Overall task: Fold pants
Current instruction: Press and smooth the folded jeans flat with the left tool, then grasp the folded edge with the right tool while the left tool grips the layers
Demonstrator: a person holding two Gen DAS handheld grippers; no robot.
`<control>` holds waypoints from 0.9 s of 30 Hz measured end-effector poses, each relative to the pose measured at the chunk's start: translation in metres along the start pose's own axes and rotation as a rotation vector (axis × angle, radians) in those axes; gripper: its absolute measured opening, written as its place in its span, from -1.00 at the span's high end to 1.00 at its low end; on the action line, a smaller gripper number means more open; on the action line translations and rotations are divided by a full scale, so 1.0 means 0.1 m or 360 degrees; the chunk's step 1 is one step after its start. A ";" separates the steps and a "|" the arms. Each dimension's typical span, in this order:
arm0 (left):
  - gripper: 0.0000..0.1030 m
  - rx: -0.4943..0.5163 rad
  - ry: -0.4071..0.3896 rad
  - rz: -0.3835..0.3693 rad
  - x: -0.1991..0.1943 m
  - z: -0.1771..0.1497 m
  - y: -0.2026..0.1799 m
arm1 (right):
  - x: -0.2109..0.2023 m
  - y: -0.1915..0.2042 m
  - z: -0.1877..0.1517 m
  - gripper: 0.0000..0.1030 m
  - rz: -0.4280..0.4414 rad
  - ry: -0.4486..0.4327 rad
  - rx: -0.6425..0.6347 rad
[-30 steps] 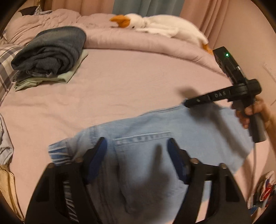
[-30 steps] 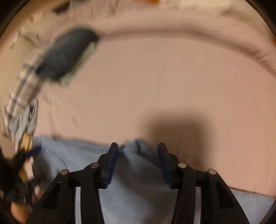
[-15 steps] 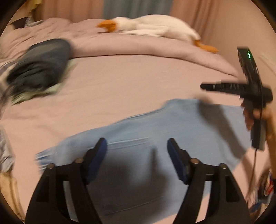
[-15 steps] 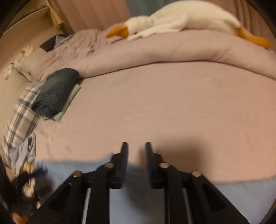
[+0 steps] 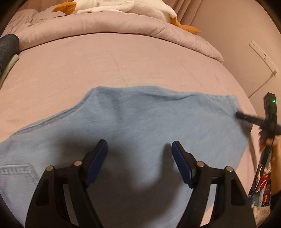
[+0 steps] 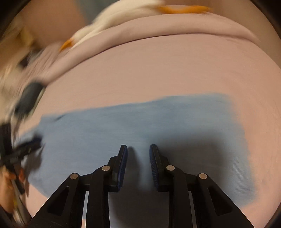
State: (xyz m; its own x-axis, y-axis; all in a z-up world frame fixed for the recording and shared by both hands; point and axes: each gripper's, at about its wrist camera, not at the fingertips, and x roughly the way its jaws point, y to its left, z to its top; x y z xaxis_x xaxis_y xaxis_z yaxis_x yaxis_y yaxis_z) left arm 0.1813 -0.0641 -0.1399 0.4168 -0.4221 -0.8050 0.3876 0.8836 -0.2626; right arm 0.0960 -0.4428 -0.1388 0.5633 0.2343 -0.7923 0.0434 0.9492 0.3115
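A pair of light blue denim pants point(image 5: 140, 126) is spread flat across the near part of a bed covered with a dusty-pink sheet point(image 5: 123, 61). A stitched back pocket point(image 5: 15, 172) is seen at the lower left of the left wrist view, and a seam runs along the upper left edge. The fabric looks smooth, with shallow ripples near its far edge.

The left gripper point(image 5: 139, 152) is held above the denim with its blue-padded jaws set wide apart; nothing is gripped, and only shadow falls between them. The right gripper point(image 6: 138, 152) has just been closing: its jaws stand at a narrow gap over the cloth, and no fabric is seen pinched between the pads.

The right wrist view is heavily motion-blurred, so the pants appear there only as a blue patch without detail. A white plush goose with orange beak and feet point(image 5: 123, 7) is cut off at the top edge, and a dark folded garment point(image 5: 7, 50) is cropped at the left. The lower hem of the pants is hidden behind the gripper bodies.
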 end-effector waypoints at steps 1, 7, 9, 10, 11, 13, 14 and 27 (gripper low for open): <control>-0.47 -0.0007 0.0003 0.0022 -0.02 -0.01 0.03 | -0.13 -0.29 0.01 0.72 0.0009 -0.0035 0.0152; -0.47 -0.0161 -0.0049 -0.0024 -0.25 -0.01 0.00 | -0.92 -1.04 -0.34 0.11 -0.0052 -0.0290 0.0649; -0.52 -0.0198 -0.0073 -0.0144 -0.29 0.01 -0.14 | -0.95 -1.04 -0.53 0.04 0.0044 -0.0264 0.0728; -0.54 -0.0216 -0.0074 -0.0208 -0.30 0.01 -0.20 | -0.89 -1.00 -0.62 0.04 0.0104 -0.0244 0.0763; -0.54 -0.0241 -0.0065 -0.0289 -0.28 0.00 -0.29 | -0.82 -0.98 -0.70 0.04 0.0166 -0.0235 0.0811; -0.54 -0.0357 -0.0010 -0.0481 -0.18 -0.05 -0.40 | -0.68 -0.97 -0.77 0.04 0.0247 -0.0243 0.0875; -0.54 -0.0428 0.0023 -0.0553 -0.12 -0.08 -0.44 | -0.61 -0.97 -0.78 0.04 0.0255 -0.0278 0.0907; -0.53 -0.0696 0.0098 -0.0733 -0.02 -0.37 -0.39 | -0.78 0.05 -0.22 0.77 -0.0062 -0.0543 0.0416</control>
State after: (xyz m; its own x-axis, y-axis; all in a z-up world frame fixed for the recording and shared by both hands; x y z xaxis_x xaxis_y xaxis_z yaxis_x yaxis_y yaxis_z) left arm 0.1352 -0.0900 -0.1477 0.2342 -0.7773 -0.5839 0.1390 0.6212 -0.7712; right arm 0.0346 -0.4518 -0.0869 0.7957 0.0746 -0.6010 0.2532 0.8605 0.4421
